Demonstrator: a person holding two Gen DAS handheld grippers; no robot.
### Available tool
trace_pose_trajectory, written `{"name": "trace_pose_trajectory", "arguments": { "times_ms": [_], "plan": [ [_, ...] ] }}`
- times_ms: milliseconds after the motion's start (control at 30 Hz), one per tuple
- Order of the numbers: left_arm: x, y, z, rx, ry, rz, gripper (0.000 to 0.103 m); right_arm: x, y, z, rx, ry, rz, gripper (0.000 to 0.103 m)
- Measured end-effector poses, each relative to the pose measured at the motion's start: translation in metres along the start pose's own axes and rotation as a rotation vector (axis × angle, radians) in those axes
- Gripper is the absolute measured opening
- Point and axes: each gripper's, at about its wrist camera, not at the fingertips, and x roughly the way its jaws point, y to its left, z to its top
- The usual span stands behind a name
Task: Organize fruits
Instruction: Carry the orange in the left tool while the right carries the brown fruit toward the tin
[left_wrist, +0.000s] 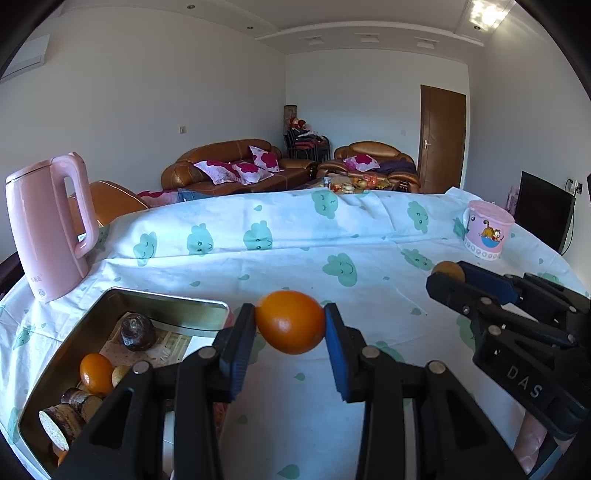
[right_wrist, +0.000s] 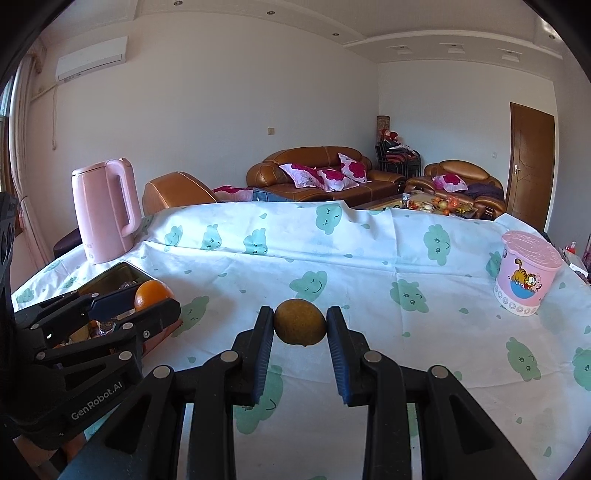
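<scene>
Cloud-printed cloth covers the surface (left_wrist: 295, 258), with brown sofas seen behind at 12 o'clock. An orange (left_wrist: 290, 322) is held in the left tool (left_wrist: 290, 325), pinched at its sides between the blue pads and lifted clear of the cloth; the jaws are closed only as far as the fruit allows. A metal tin (left_wrist: 166, 299) lies at 9 o'clock of it, already holding a second orange (left_wrist: 96, 373), a dark round fruit (left_wrist: 137, 331) and cut brown pieces (left_wrist: 61, 421), so it is judged to be the collecting place. In the right wrist view a dull yellow-brown fruit (right_wrist: 300, 322) is gripped the same way by the right tool (right_wrist: 300, 325), raised above the cloth near mid-surface. Both fruits are carried at their widest part, presumably to stop rolling. A pink kettle (left_wrist: 48, 229) stands at 10 o'clock, beyond the tin; a pink lidded cup (right_wrist: 526, 273) stands well apart at 2 o'clock. Release over the tin is judged the next need.
</scene>
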Motion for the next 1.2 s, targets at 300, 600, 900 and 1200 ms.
{"name": "trace_pose_trajectory", "arguments": {
  "times_ms": [300,600,900,1200],
  "plan": [
    [-0.004,-0.001,0.000,0.002,-0.019,0.007,0.039,-0.007,0.000,0.000,0.005,-0.033,-0.007,0.031],
    [-0.010,-0.001,0.000,0.005,-0.049,0.016,0.039,-0.015,0.000,-0.001,0.005,-0.067,-0.015,0.031],
    [-0.018,-0.001,-0.002,0.010,-0.088,0.030,0.039,-0.023,0.000,-0.003,0.012,-0.101,-0.016,0.031],
    [-0.020,0.000,-0.002,0.007,-0.093,0.028,0.039,-0.034,0.005,-0.006,-0.001,-0.137,-0.021,0.031]
  ]
}}
